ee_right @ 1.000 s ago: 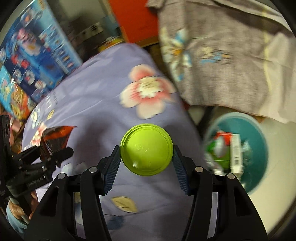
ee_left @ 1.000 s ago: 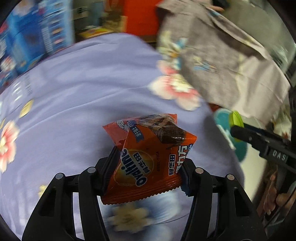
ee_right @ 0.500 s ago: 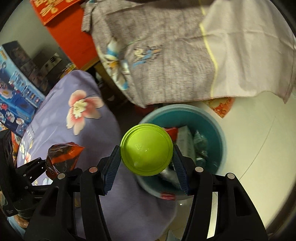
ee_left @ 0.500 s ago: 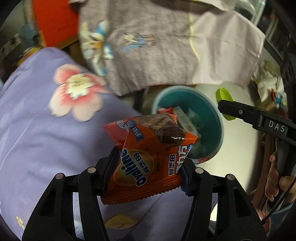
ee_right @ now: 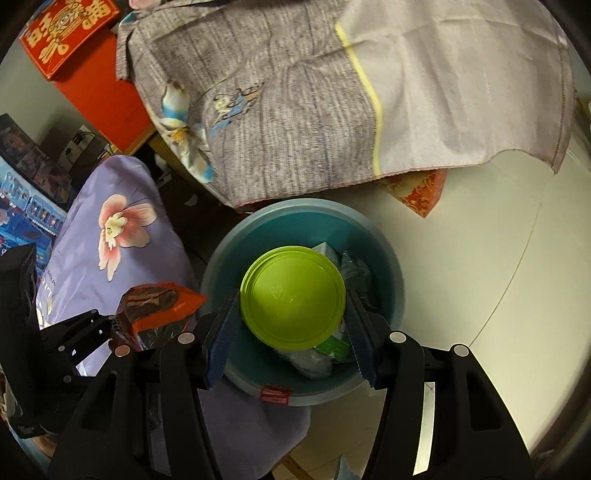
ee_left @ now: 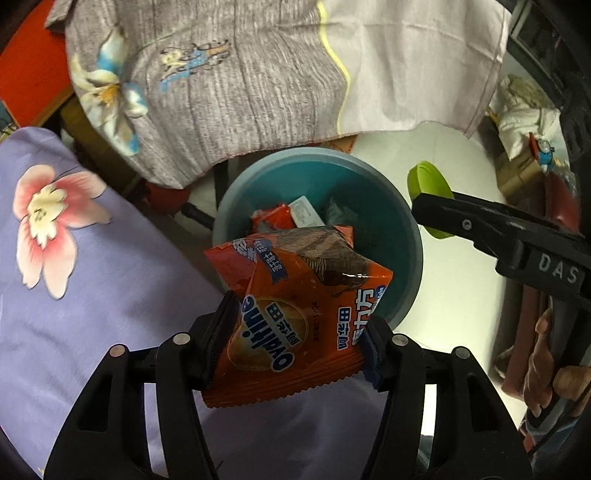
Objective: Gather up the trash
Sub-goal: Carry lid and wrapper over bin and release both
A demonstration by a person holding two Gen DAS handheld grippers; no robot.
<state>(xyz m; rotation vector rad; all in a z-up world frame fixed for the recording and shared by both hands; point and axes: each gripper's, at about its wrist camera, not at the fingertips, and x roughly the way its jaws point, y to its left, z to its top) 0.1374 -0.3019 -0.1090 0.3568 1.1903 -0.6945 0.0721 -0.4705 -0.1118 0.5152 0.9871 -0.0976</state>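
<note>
An orange Ovaltine snack packet (ee_left: 295, 295) stands between the pads of my left gripper (ee_left: 297, 325), whose jaws are opening; the pads still touch its sides. The packet hangs over the near rim of a teal bin (ee_left: 369, 206) on the floor. My right gripper (ee_right: 291, 314) is shut on a round lime-green lid (ee_right: 291, 295), held directly above the bin (ee_right: 306, 205). In the left wrist view the lid (ee_left: 428, 181) and right gripper arm come in from the right. The right wrist view shows the packet (ee_right: 159, 302) at lower left. Several wrappers lie inside the bin.
A purple floral cloth (ee_left: 92, 295) covers the surface left of the bin. A grey and white cloth (ee_left: 221, 92) hangs behind it. White floor (ee_right: 480, 277) spreads to the right. A red box (ee_right: 70, 33) sits far back left. A person's hand (ee_left: 554, 365) grips the right tool.
Both grippers swung from over the purple cloth to the teal bin, carrying the packet and the lid. The left jaws have spread slightly around the packet.
</note>
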